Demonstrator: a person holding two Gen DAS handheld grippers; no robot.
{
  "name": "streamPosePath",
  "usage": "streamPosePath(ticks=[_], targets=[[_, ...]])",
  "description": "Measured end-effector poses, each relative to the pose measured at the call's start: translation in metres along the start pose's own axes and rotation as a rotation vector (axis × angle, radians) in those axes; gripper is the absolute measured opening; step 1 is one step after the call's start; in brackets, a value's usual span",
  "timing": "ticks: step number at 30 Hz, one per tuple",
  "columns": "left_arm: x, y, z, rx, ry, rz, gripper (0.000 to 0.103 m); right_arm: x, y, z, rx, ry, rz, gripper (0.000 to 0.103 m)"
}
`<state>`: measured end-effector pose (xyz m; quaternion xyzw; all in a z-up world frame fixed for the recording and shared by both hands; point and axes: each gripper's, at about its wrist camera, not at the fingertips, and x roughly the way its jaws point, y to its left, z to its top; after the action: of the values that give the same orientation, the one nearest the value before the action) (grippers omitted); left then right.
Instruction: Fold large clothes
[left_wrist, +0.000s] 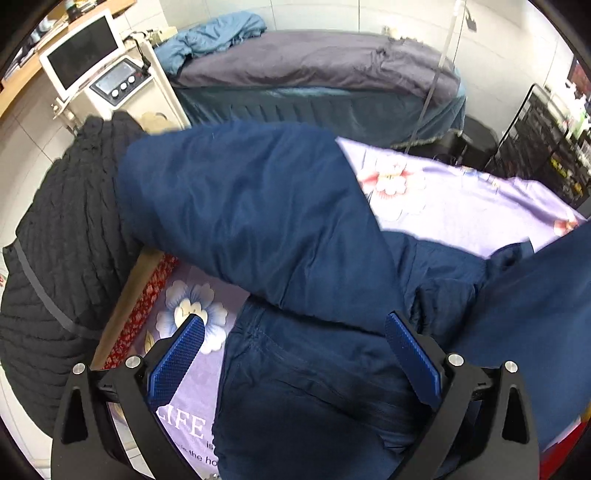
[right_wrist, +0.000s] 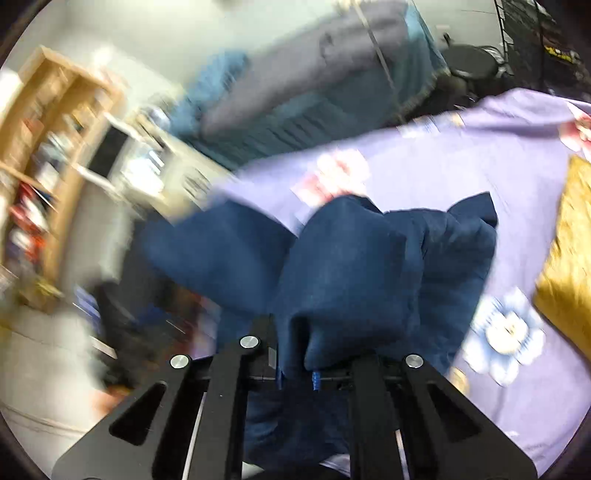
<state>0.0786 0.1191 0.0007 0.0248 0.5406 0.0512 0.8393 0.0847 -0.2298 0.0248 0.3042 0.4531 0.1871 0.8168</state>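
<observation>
A large navy blue garment (left_wrist: 266, 229) lies on a lilac flowered bedsheet (left_wrist: 461, 199). One wide part of it is folded across the rest. My left gripper (left_wrist: 295, 332) is open, its blue pads wide apart just above the garment's lower part. My right gripper (right_wrist: 314, 354) is shut on a bunched fold of the navy garment (right_wrist: 351, 266) and holds it up over the sheet (right_wrist: 517, 177). The right wrist view is blurred by motion.
A black quilted coat (left_wrist: 62, 236) hangs over the bed's left edge. A second bed with a grey cover (left_wrist: 314, 62) stands behind. A white machine with a screen (left_wrist: 96, 70) is at the left. A yellow cushion (right_wrist: 569, 251) lies on the right of the sheet.
</observation>
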Motion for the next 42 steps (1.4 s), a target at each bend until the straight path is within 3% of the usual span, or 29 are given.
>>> streamPosePath(ticks=[3, 6, 8, 11, 14, 18, 20, 22, 26, 30, 34, 36, 38, 39, 42], targets=[[-0.018, -0.003, 0.008, -0.005, -0.049, -0.032, 0.096, -0.055, 0.006, 0.034, -0.052, -0.14, 0.076, 0.01], [-0.029, -0.013, 0.01, 0.004, -0.07, -0.075, 0.096, -0.096, -0.015, 0.05, -0.033, -0.199, 0.094, 0.01], [-0.032, -0.022, 0.008, 0.017, -0.075, -0.105, 0.096, -0.113, -0.044, 0.054, -0.002, -0.235, 0.03, 0.01], [-0.021, -0.036, -0.003, 0.056, -0.035, -0.146, 0.096, -0.121, -0.114, 0.043, 0.11, -0.236, -0.154, 0.011], [-0.007, -0.054, -0.023, 0.102, 0.025, -0.16, 0.096, -0.113, -0.184, 0.003, 0.246, -0.172, -0.294, 0.011], [0.011, -0.067, -0.049, 0.146, 0.093, -0.155, 0.096, -0.101, -0.234, -0.05, 0.325, -0.097, -0.474, 0.011], [0.019, -0.068, -0.056, 0.148, 0.125, -0.176, 0.096, -0.097, -0.253, -0.071, 0.354, -0.063, -0.52, 0.011], [0.026, -0.069, -0.059, 0.154, 0.158, -0.193, 0.096, -0.091, -0.258, -0.079, 0.349, -0.042, -0.535, 0.011], [0.023, -0.076, -0.06, 0.187, 0.129, -0.156, 0.096, -0.096, -0.236, -0.068, 0.253, -0.088, -0.544, 0.011], [0.017, -0.083, -0.061, 0.19, 0.138, -0.199, 0.096, -0.108, -0.209, -0.009, 0.186, -0.175, -0.466, 0.01], [0.003, -0.104, -0.07, 0.244, 0.111, -0.25, 0.096, -0.112, -0.174, 0.041, 0.052, -0.227, -0.475, 0.01], [0.001, -0.118, -0.078, 0.288, 0.113, -0.262, 0.096, -0.107, -0.174, 0.052, 0.057, -0.22, -0.488, 0.01], [0.003, -0.129, -0.089, 0.317, 0.126, -0.28, 0.096, -0.098, -0.193, 0.051, 0.192, -0.18, -0.49, 0.014], [0.004, -0.133, -0.094, 0.332, 0.144, -0.295, 0.096, -0.097, -0.196, 0.047, 0.23, -0.161, -0.495, 0.023], [0.004, -0.138, -0.11, 0.389, 0.168, -0.312, 0.096, -0.099, -0.21, 0.014, 0.318, -0.154, -0.524, 0.063]])
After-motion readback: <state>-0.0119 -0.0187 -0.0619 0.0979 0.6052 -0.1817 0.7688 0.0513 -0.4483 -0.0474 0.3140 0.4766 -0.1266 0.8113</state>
